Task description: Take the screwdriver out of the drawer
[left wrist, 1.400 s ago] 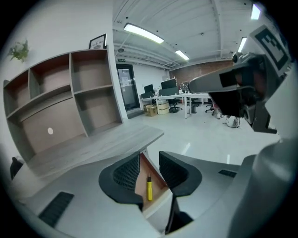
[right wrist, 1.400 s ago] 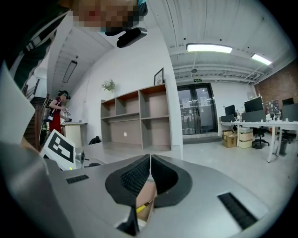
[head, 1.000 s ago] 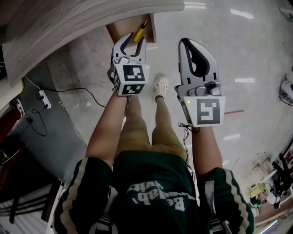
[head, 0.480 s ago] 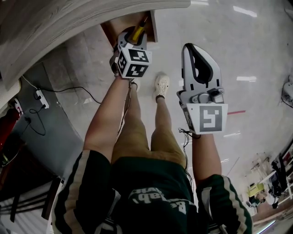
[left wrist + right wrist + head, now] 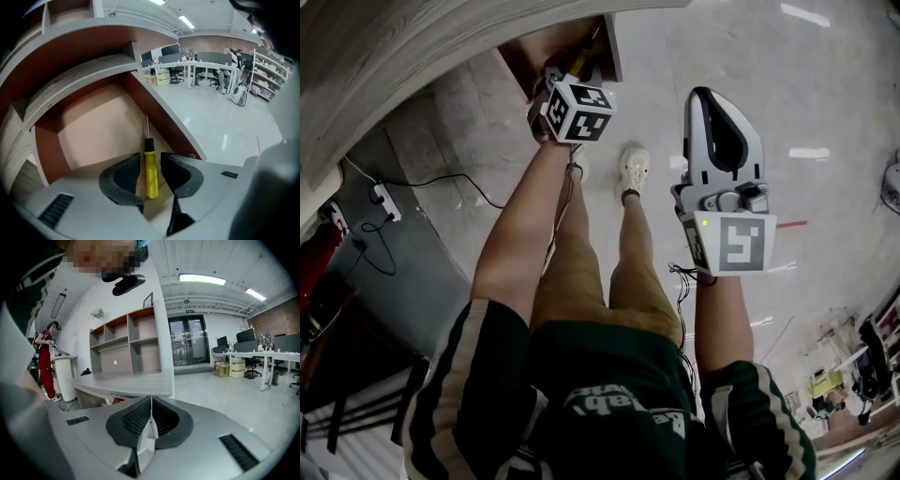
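Yellow-handled screwdriver [image 5: 151,172] lies in drawer [image 5: 96,126] between parted fingers [image 5: 123,176] of left gripper [image 5: 150,158]

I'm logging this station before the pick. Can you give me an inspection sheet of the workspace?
Surface: open drawer, bare brown bottom.
Job's things: yellow-handled screwdriver lying in the drawer close to one side wall, tip pointing inward.
Clutter: nothing seen in the drawer.
Grippers: left hand-held gripper open, jaws either side of the screwdriver's handle, not closed on it; right hand-held gripper shut, empty, held over the floor.
Cables: black cable and power strip on the floor, left of the person.
Surroundings: office desks and a shelf unit.
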